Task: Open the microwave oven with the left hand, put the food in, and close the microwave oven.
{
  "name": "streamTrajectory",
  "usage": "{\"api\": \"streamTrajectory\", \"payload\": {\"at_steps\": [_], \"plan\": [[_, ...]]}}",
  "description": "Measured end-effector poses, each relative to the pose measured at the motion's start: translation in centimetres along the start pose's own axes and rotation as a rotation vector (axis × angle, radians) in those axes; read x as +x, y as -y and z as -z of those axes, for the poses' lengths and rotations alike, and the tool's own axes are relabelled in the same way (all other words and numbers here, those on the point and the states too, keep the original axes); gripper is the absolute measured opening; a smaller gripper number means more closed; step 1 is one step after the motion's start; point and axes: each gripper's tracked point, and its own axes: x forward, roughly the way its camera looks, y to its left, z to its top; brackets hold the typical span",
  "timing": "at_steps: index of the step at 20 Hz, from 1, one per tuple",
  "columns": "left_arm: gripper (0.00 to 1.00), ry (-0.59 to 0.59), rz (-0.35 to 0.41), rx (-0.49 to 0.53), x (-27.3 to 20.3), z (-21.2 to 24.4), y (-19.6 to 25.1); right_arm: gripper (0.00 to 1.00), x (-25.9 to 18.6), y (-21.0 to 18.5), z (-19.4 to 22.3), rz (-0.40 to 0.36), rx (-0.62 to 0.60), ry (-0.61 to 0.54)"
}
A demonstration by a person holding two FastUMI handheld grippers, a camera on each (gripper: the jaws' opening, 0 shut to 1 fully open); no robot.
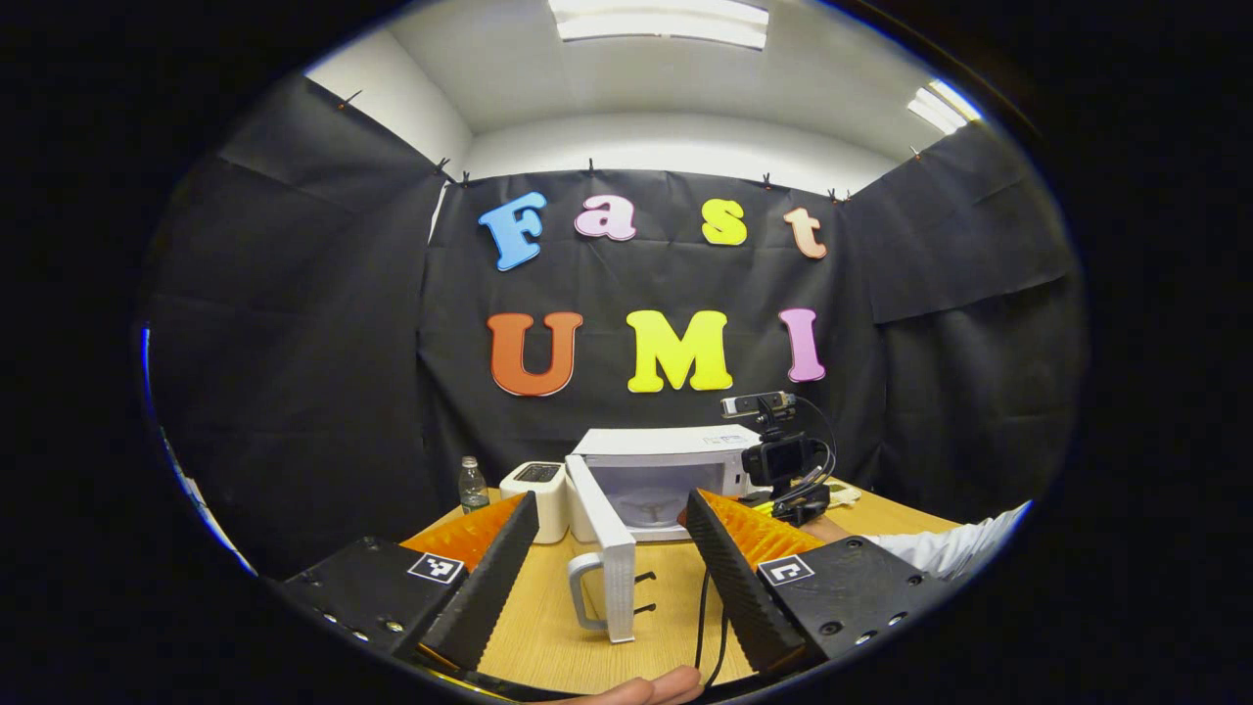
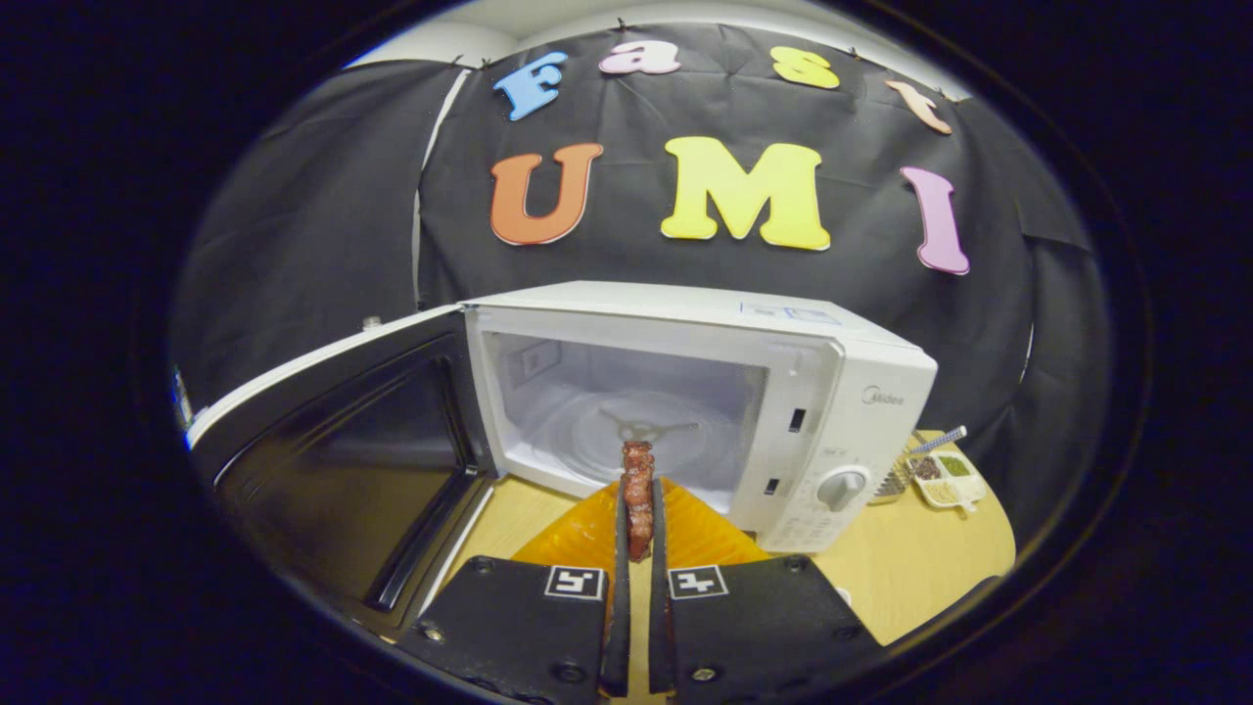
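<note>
Ahead, microwave point(image 2: 685, 392) door point(image 2: 333, 460) swung wide, right tool point(image 2: 636, 509) pinching food point(image 2: 637, 494)

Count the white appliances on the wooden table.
2. The white microwave oven sits mid-table with its door swung open; a small white toaster-like box stands beside it on its left in the left gripper view. More may be hidden behind them.

Light wood table point(image 1: 548, 627): white microwave point(image 2: 685, 392) with door open, toaster point(image 1: 536, 490), water bottle point(image 1: 473, 485), small camera on stand point(image 1: 778, 460), snack tray point(image 2: 945, 480) at right.
</note>
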Motion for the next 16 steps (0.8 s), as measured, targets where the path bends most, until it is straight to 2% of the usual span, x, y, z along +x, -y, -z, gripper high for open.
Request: {"api": "streamTrajectory", "payload": {"at_steps": [7,11,16], "plan": [[0.93,-0.017,-0.029,-0.035,2.2,0.8,-2.3,0.11,7.1,-2.4,-2.0,-0.008,0.146,0.030],[0.93,-0.032,-0.038,-0.059,2.9,1.8,-2.9,0.11,10.7,-2.9,-3.1,0.024,0.182,0.088],[0.93,-0.053,-0.055,-0.056,3.0,2.7,-4.1,0.11,14.5,-3.1,-3.0,0.054,0.330,0.075]]}}
